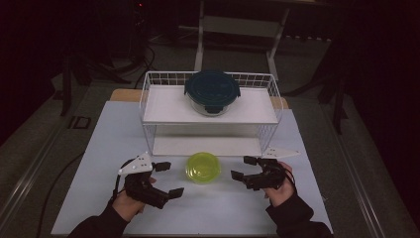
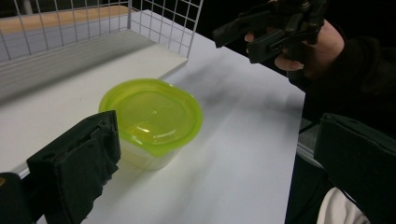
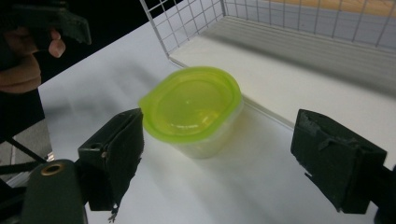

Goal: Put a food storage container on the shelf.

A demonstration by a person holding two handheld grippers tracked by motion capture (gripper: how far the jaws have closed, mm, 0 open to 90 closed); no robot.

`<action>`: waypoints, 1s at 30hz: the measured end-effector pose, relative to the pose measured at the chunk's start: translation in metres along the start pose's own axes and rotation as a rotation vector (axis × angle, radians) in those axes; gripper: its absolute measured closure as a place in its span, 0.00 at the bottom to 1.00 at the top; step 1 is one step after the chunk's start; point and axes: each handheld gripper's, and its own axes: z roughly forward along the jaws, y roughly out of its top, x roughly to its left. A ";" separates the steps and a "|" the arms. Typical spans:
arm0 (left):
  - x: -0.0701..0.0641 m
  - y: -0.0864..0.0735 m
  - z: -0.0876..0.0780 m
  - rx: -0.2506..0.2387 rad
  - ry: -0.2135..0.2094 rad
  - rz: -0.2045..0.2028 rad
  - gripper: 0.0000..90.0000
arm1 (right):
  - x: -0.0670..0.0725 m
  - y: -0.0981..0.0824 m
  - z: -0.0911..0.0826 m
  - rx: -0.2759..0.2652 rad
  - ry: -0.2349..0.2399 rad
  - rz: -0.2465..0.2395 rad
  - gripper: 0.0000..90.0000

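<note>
A small clear tub with a lime-green lid (image 1: 202, 167) stands on the white table just in front of the wire shelf. My left gripper (image 1: 169, 179) is open to the tub's left, and my right gripper (image 1: 243, 167) is open to its right; both point inward at it, neither touching. In the left gripper view the tub (image 2: 152, 116) lies ahead between the jaws, with the other hand's gripper (image 2: 252, 32) beyond. In the right gripper view the tub (image 3: 192, 106) sits between the wide-apart jaws.
A white wire shelf rack (image 1: 148, 99) stands behind the tub. On its top board rests a round glass container with a dark blue clip lid (image 1: 212, 91). The rack's lower board (image 1: 208, 146) is bare. The white table surface (image 1: 213, 210) spreads around the hands.
</note>
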 end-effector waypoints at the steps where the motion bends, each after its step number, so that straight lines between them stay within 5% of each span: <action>1: 0.000 0.002 0.000 -0.003 0.002 -0.003 0.00 | 0.000 0.003 0.000 -0.008 0.003 0.000 0.18; 7: 0.010 0.015 0.006 -0.013 0.014 -0.039 0.00 | -0.006 0.017 0.007 -0.036 -0.010 0.015 0.16; 12: 0.026 0.019 0.018 -0.012 0.014 -0.121 0.00 | -0.010 0.024 0.018 -0.044 0.010 0.051 0.16; 16: 0.033 0.021 0.029 0.012 0.019 -0.165 0.00 | -0.015 0.026 0.029 0.010 0.030 0.128 0.16; 18: 0.037 0.022 0.034 0.031 0.025 -0.190 0.00 | -0.016 0.026 0.035 0.023 -0.002 0.162 0.16; 22: 0.048 0.019 0.045 0.081 0.049 -0.276 0.00 | -0.021 0.026 0.045 0.052 -0.006 0.228 0.18; 30: 0.063 0.010 0.061 0.142 0.056 -0.468 0.11 | -0.029 0.016 0.064 0.148 -0.003 0.405 0.45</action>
